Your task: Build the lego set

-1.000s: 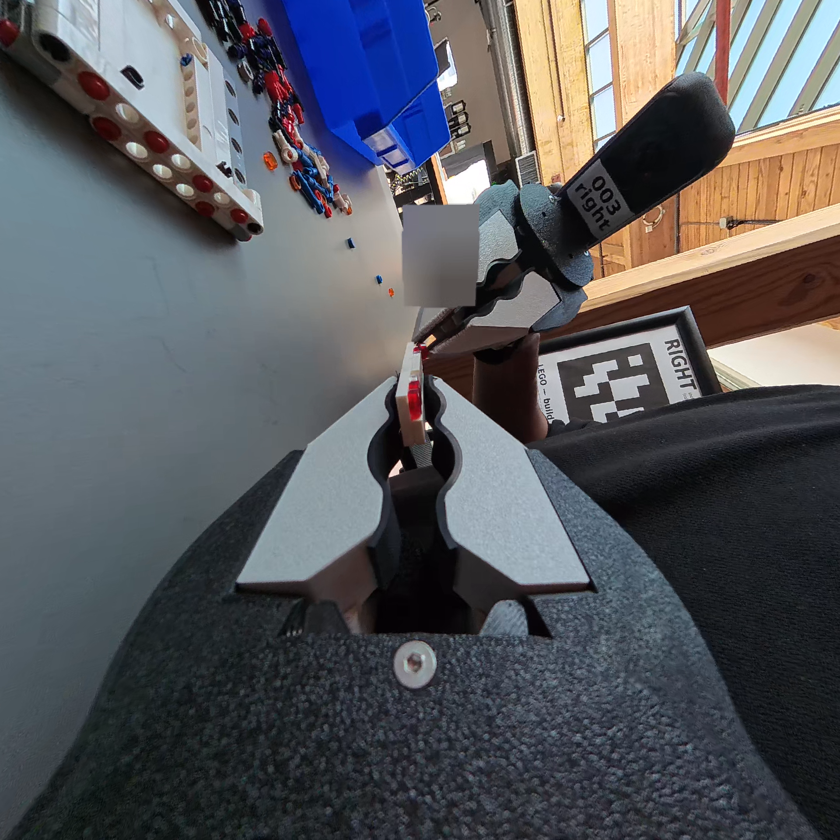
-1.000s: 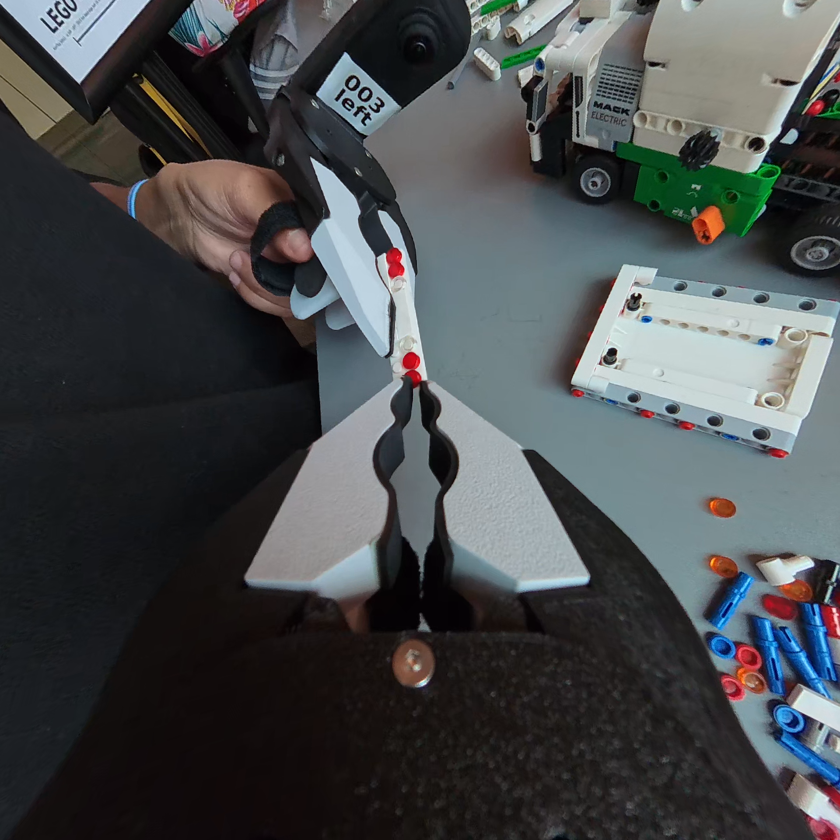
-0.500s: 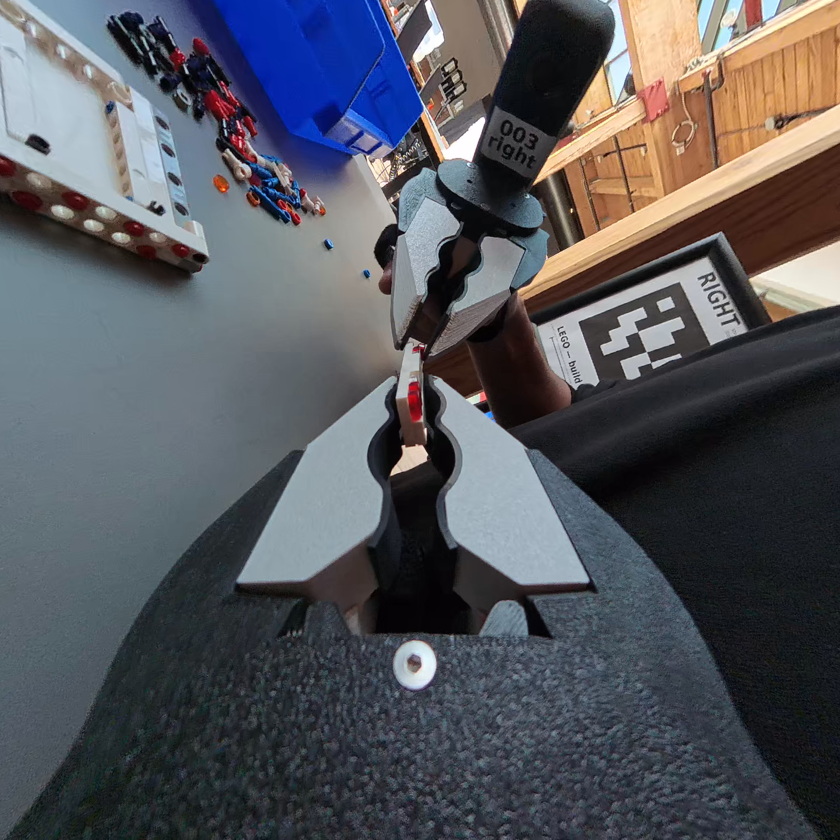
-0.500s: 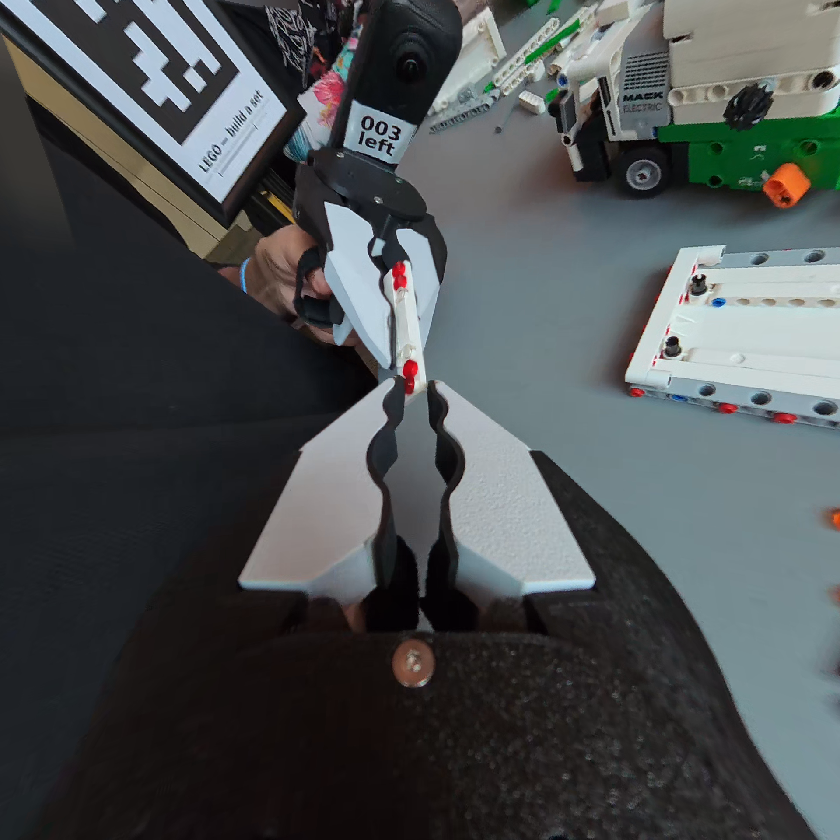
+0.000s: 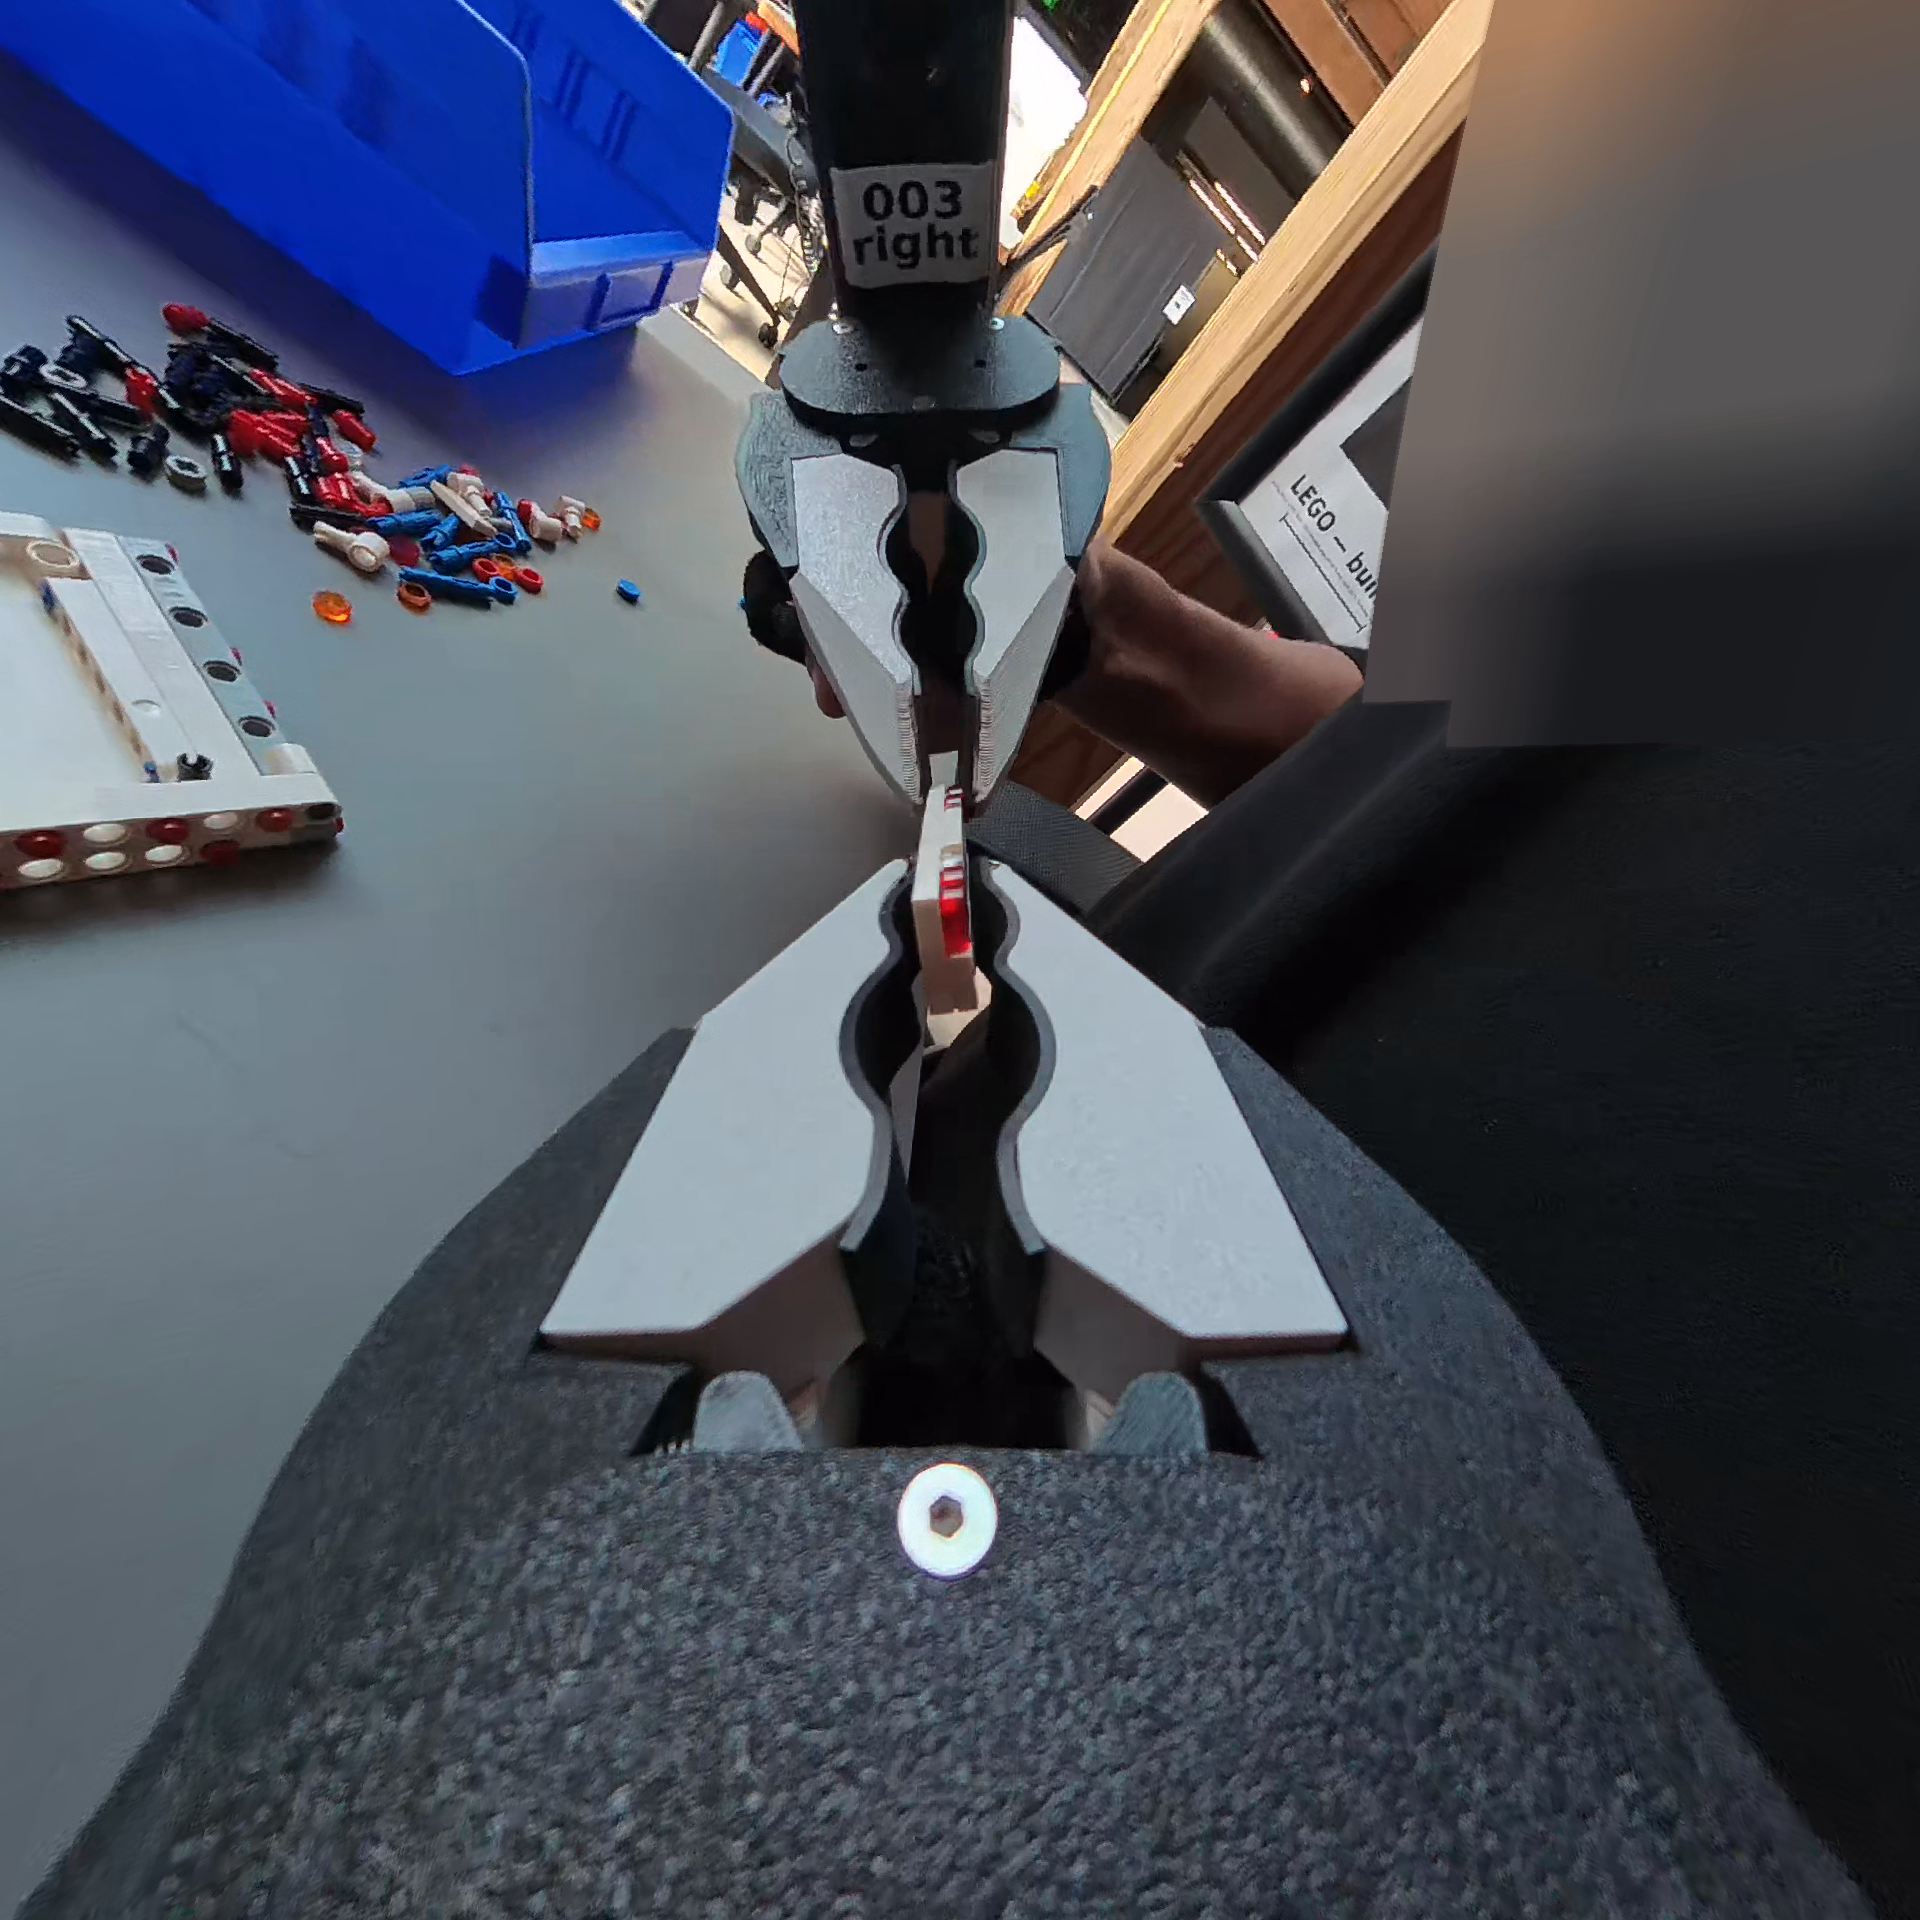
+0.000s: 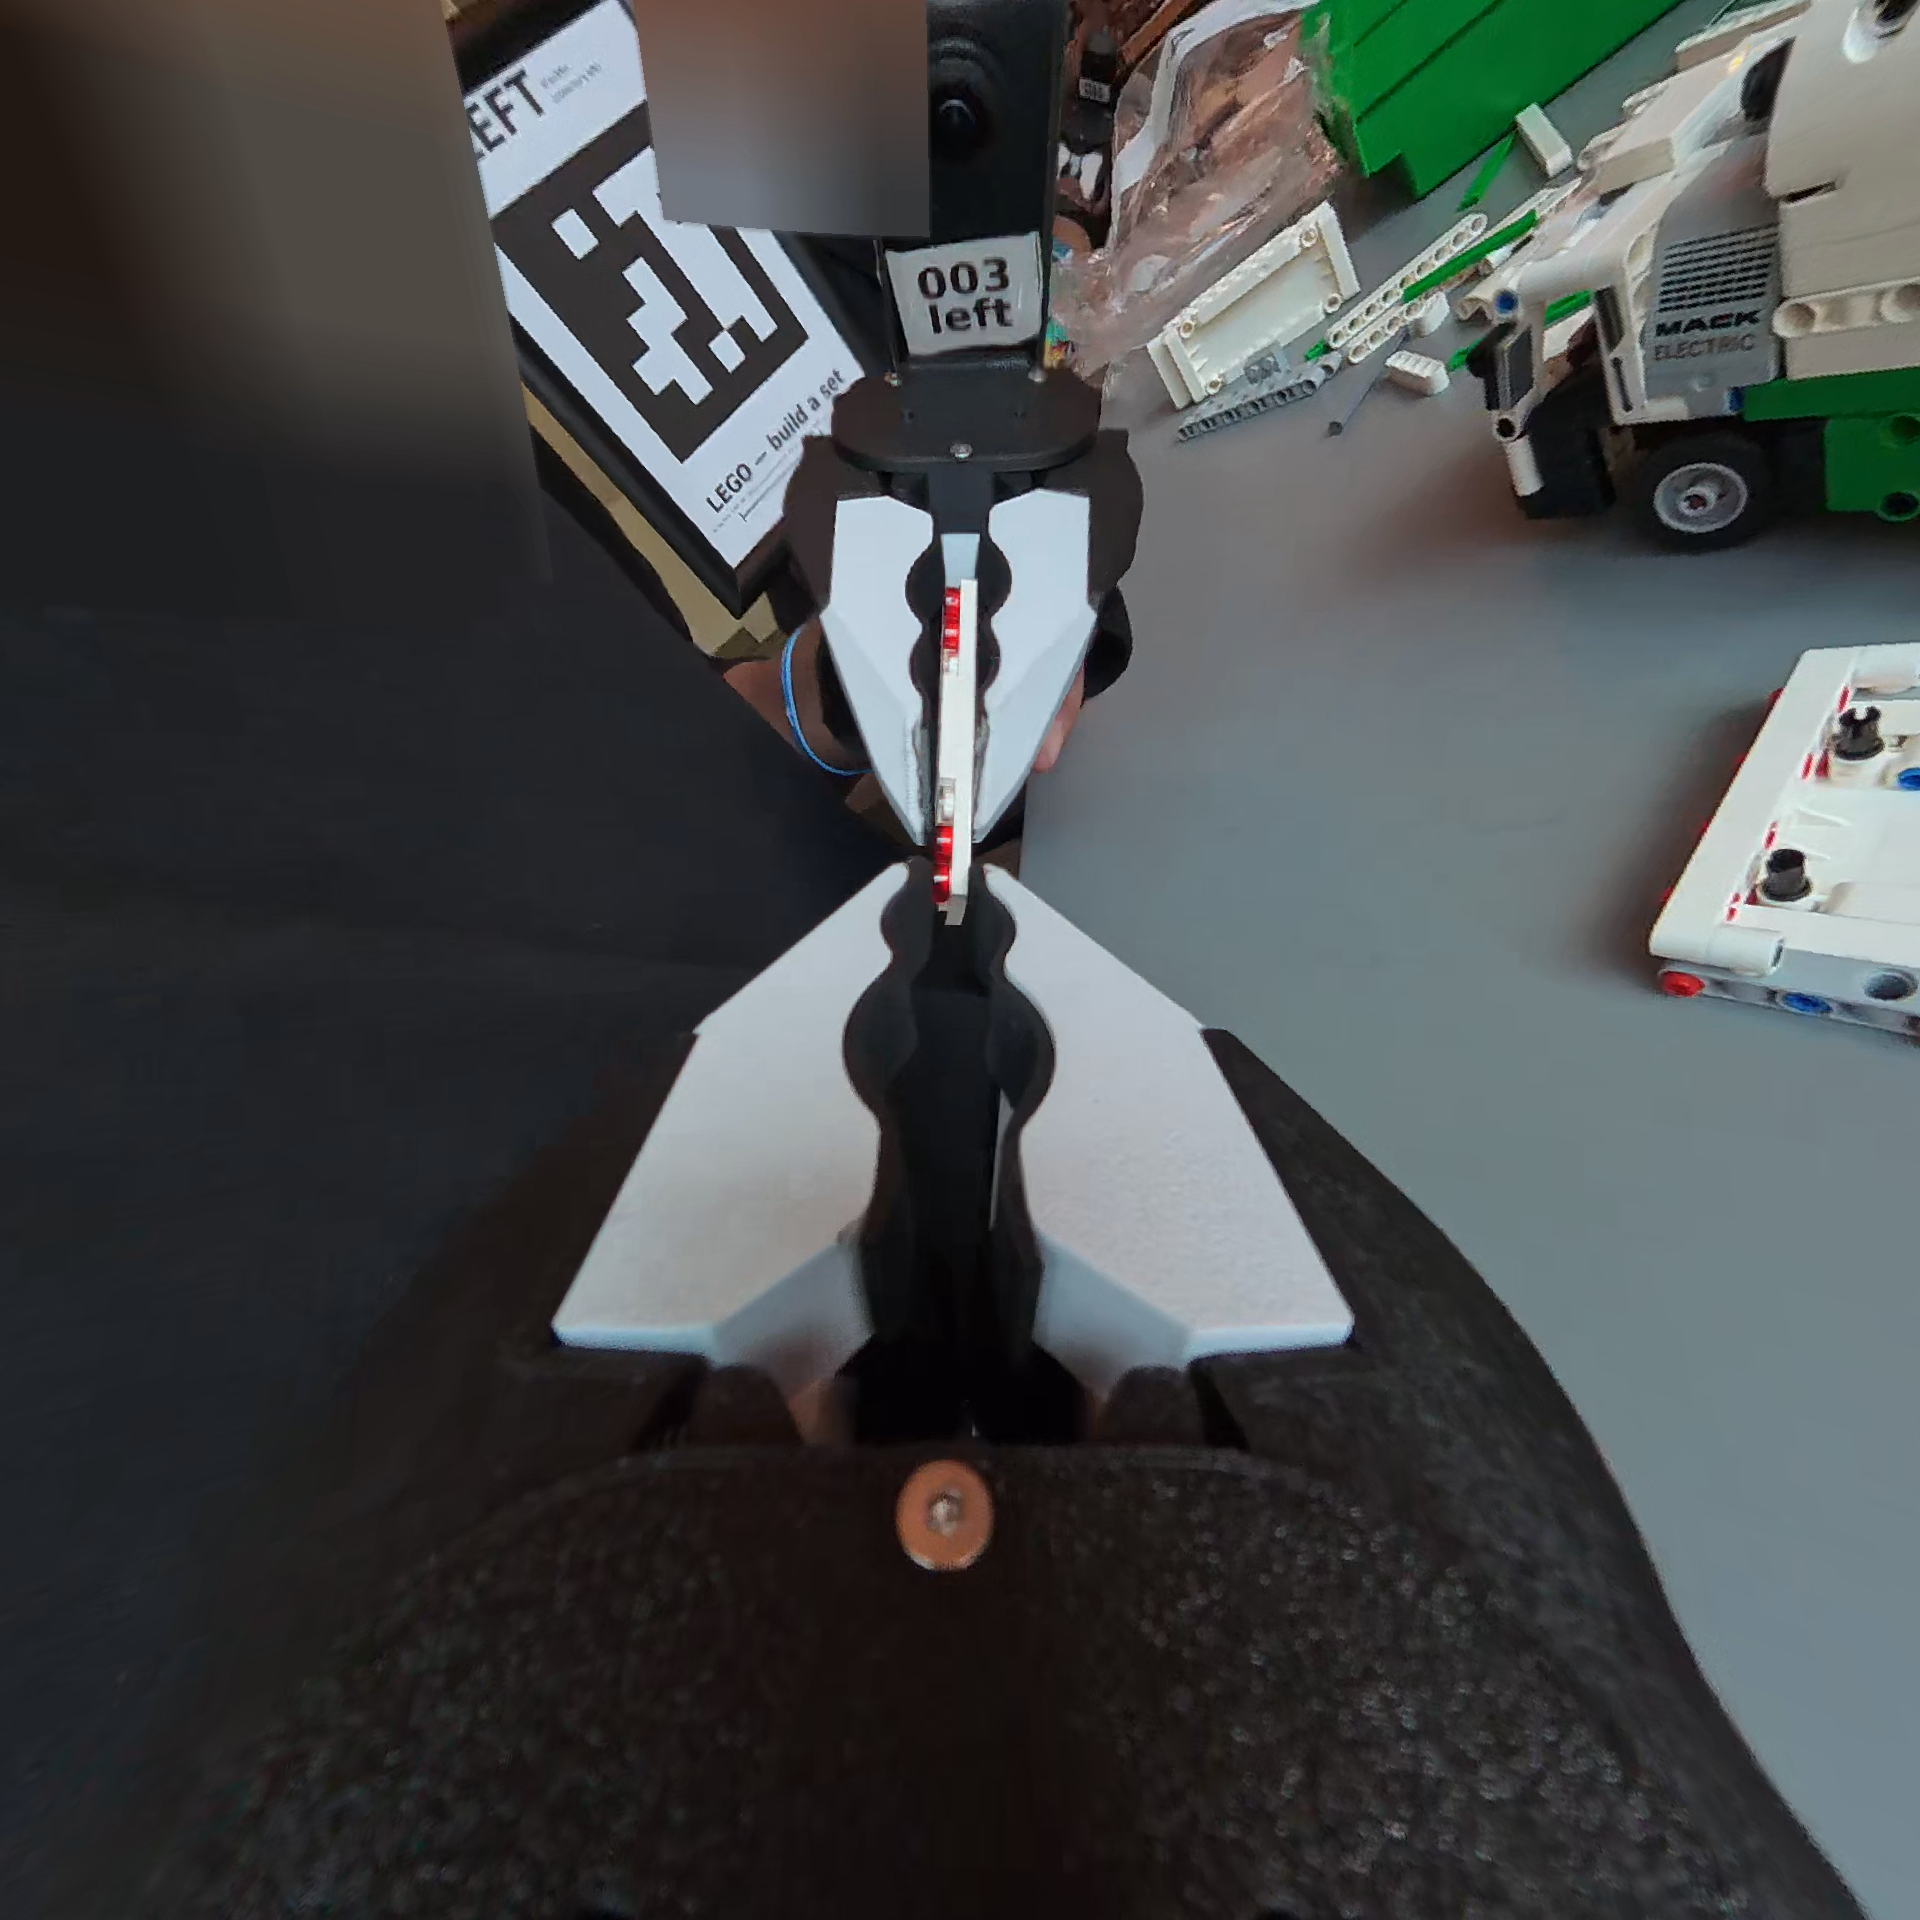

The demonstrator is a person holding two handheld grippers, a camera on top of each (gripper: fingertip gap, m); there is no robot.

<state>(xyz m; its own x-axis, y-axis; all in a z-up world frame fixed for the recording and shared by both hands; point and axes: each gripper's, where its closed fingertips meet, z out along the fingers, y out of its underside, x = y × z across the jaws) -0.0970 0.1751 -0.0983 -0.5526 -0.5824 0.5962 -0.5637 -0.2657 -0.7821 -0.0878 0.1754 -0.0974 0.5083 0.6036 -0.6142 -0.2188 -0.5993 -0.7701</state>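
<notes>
- Above the grey worktop, two claws meet tip to tip.
- One white beam with red pins spans them: left claw clamped on it, right claw pinching its far end.
- One blue bin stands behind.

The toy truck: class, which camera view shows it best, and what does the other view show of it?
The right wrist view: the white and green toy truck stands on the grey table at upper right, cab and wheel visible. The left wrist view does not show it.
</notes>
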